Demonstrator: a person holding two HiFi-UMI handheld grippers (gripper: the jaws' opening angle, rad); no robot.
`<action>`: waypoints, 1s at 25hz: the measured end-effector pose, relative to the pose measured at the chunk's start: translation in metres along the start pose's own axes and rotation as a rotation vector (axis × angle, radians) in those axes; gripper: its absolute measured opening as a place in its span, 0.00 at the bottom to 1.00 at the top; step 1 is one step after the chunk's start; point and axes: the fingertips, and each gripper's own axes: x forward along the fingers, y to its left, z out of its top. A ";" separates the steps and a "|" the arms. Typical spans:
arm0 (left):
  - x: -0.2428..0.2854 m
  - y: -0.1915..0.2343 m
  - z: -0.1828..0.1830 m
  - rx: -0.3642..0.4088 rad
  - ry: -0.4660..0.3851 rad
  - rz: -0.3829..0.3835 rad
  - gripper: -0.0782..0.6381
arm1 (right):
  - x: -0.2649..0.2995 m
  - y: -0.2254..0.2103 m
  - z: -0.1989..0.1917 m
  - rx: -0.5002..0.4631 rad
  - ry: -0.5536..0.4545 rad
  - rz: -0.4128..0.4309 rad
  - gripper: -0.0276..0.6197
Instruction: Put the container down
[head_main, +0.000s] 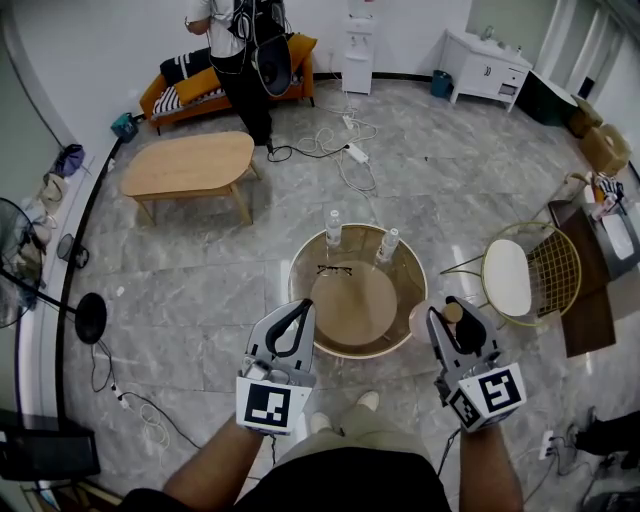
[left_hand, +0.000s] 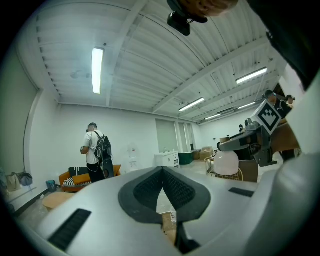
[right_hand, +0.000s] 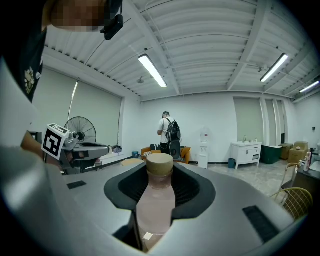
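Observation:
My right gripper (head_main: 461, 324) is shut on a pale pink bottle with a tan cap (head_main: 453, 312), held upright in the air just off the right rim of the round glass-topped table (head_main: 305, 262). In the right gripper view the bottle (right_hand: 156, 202) stands between the dark pads (right_hand: 192, 187), its cap above them. My left gripper (head_main: 299, 308) hovers at the table's near left rim, its jaws shut with nothing in them; in the left gripper view its tips (left_hand: 163, 173) meet. Each gripper sees the other's marker cube off to the side.
Two clear bottles (head_main: 333, 230) (head_main: 388, 245) and a pair of glasses (head_main: 335, 268) lie on the table's far half. A yellow wire chair (head_main: 560, 268) stands right of it. A wooden coffee table (head_main: 188, 165), floor cables (head_main: 345, 150) and a standing person (head_main: 240, 60) lie beyond.

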 end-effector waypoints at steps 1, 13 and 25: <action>0.005 0.001 0.000 -0.002 0.004 0.002 0.12 | 0.003 -0.004 0.002 0.001 0.000 0.001 0.27; 0.075 -0.011 0.007 0.004 0.008 0.054 0.12 | 0.038 -0.070 0.003 -0.001 0.007 0.055 0.27; 0.107 -0.029 0.000 0.027 0.014 0.115 0.12 | 0.058 -0.102 -0.025 -0.010 0.046 0.128 0.27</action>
